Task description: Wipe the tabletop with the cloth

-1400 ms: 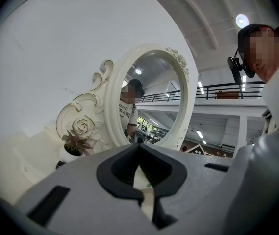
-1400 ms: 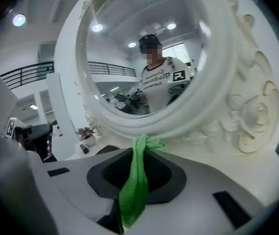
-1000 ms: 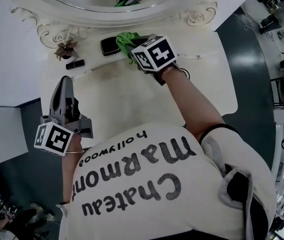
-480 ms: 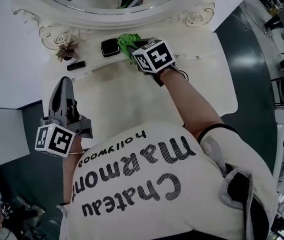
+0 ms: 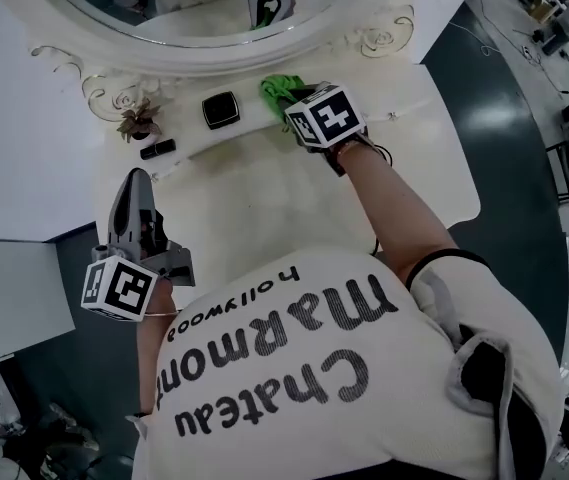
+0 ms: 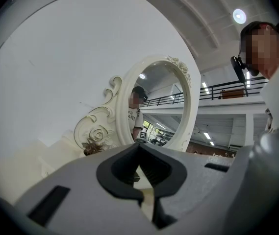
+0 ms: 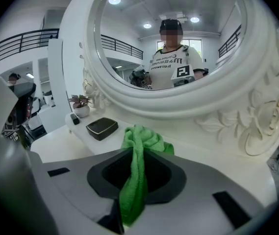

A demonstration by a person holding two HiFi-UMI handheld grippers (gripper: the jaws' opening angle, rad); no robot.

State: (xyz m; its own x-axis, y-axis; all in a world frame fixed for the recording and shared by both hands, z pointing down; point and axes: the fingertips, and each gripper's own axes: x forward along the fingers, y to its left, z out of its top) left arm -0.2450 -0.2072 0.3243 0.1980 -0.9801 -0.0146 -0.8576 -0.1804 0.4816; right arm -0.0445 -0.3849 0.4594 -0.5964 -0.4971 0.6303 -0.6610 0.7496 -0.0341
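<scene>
1. A white dressing tabletop (image 5: 254, 183) stands against a white wall, with an ornate oval mirror (image 5: 194, 53) rising from its back edge. The floor around it is dark.
2. The head view shows the whole layout. Along the back, from the left, stand a small potted plant (image 5: 139, 121), a short black stick (image 5: 157, 149) and a flat black case (image 5: 221, 109).
3. The green cloth (image 5: 279, 90) lies at the back of the tabletop, close under the mirror frame and just right of the case.
4. In the head view the marker cube covers the right gripper (image 5: 299, 103), so its jaws cannot be read there. The right gripper view shows them pinched on a fold of the cloth. The rest of the cloth is bunched on the surface ahead.
5. Only the right gripper view shows the mirror's reflection of the person in a printed white shirt.
6. The left gripper (image 5: 134, 180) is held at the table's left front edge, well apart from the cloth. Its own view shows the jaws closed together with nothing between them. Beyond them are the plant, the carved frame and a ceiling with lights.
</scene>
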